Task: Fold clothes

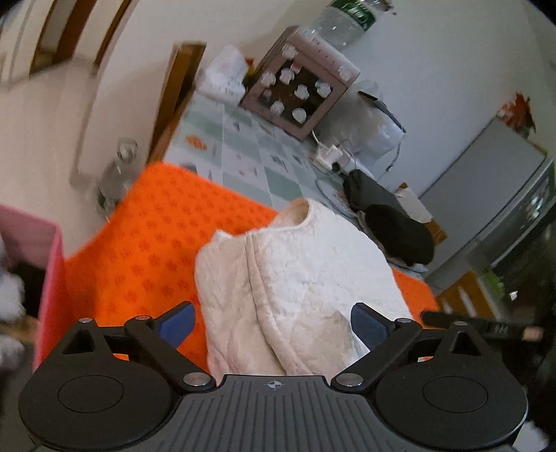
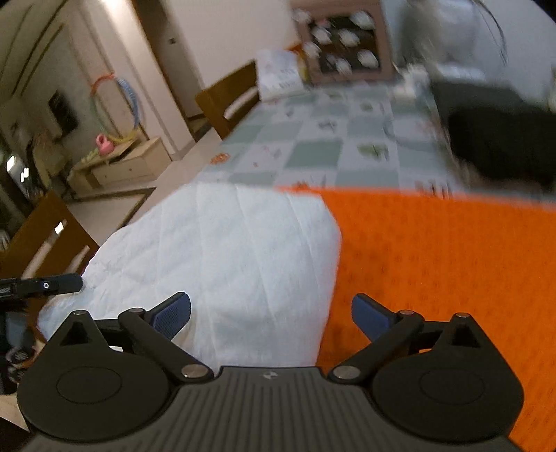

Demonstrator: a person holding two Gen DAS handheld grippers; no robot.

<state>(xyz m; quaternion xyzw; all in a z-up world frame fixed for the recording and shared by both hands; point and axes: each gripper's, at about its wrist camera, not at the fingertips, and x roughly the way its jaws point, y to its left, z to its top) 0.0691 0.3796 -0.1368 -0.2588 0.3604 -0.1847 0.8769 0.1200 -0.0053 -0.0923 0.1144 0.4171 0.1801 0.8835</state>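
A white quilted garment (image 1: pixel 295 271) lies folded into a narrow bundle on an orange patterned mat (image 1: pixel 149 243), its collar toward the far side. My left gripper (image 1: pixel 272 321) hovers open over the garment's near end, its blue pads (image 1: pixel 177 325) spread to either side of the cloth. In the right wrist view the same white garment (image 2: pixel 222 264) covers the left part of the orange mat (image 2: pixel 434 260). My right gripper (image 2: pixel 271 313) is open above the garment's right edge, with nothing between its fingers. The other gripper's black tip (image 2: pixel 52 283) pokes in at the left.
The table has a green-and-white checked cloth (image 1: pixel 250 156). At its far end stand a pink box with white caps (image 1: pixel 299 83), a water bottle (image 1: pixel 344 21), a power strip (image 1: pixel 330 156) and dark clothes (image 1: pixel 392 222). A pink bin (image 1: pixel 45 274) sits at left. Wooden chairs (image 2: pixel 226 101) flank the table.
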